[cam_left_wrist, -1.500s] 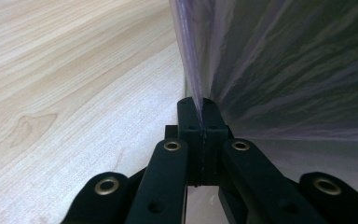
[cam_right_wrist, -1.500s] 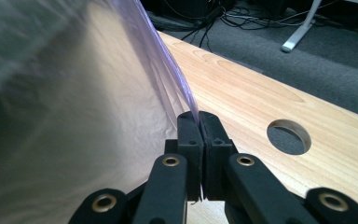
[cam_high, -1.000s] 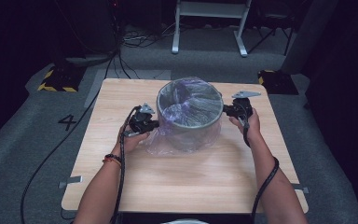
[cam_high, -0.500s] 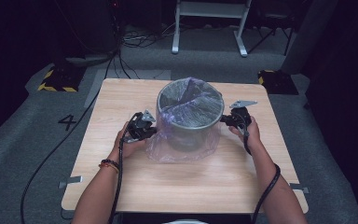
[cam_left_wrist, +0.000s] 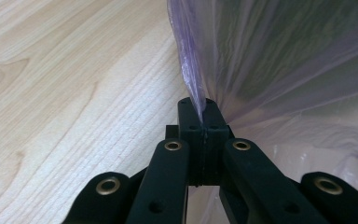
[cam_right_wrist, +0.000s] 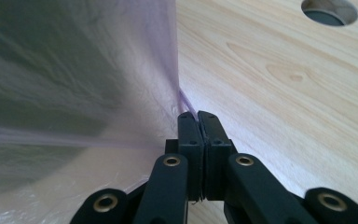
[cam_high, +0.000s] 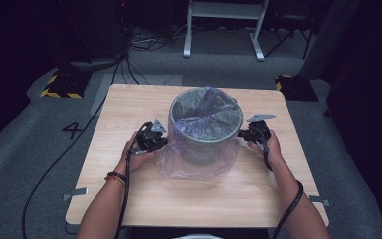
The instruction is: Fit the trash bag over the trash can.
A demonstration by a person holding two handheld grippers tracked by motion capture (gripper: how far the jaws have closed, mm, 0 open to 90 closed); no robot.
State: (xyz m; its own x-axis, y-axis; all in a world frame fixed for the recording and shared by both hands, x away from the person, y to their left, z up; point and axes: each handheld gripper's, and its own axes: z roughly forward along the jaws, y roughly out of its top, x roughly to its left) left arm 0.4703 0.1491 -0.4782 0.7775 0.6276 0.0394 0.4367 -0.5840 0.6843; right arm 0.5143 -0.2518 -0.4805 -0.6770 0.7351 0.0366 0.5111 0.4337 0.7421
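A grey round bin (cam_high: 206, 129) stands upright at the middle of the wooden table (cam_high: 129, 109). A thin purple plastic bag (cam_high: 196, 162) is draped over it, its skirt hanging down the outside to the tabletop. My left gripper (cam_high: 163, 142) sits at the bin's left side, shut on a fold of the bag (cam_left_wrist: 193, 93). At the bin's right side my right gripper (cam_high: 241, 134) is shut on the bag's edge (cam_right_wrist: 184, 100). Part of the bag lies slack inside the bin's mouth.
The table has a round hole (cam_right_wrist: 329, 11) near its right side. On the floor beyond lie cables (cam_high: 144, 45), a white frame's legs (cam_high: 224, 30) and yellow-black striped blocks (cam_high: 59, 84). Bare tabletop lies in front of the bin.
Both grippers have pulled the bag's skirt down the bin's sides, the right hand sinking more. The bag now reaches lower over the bin and spreads on the table.
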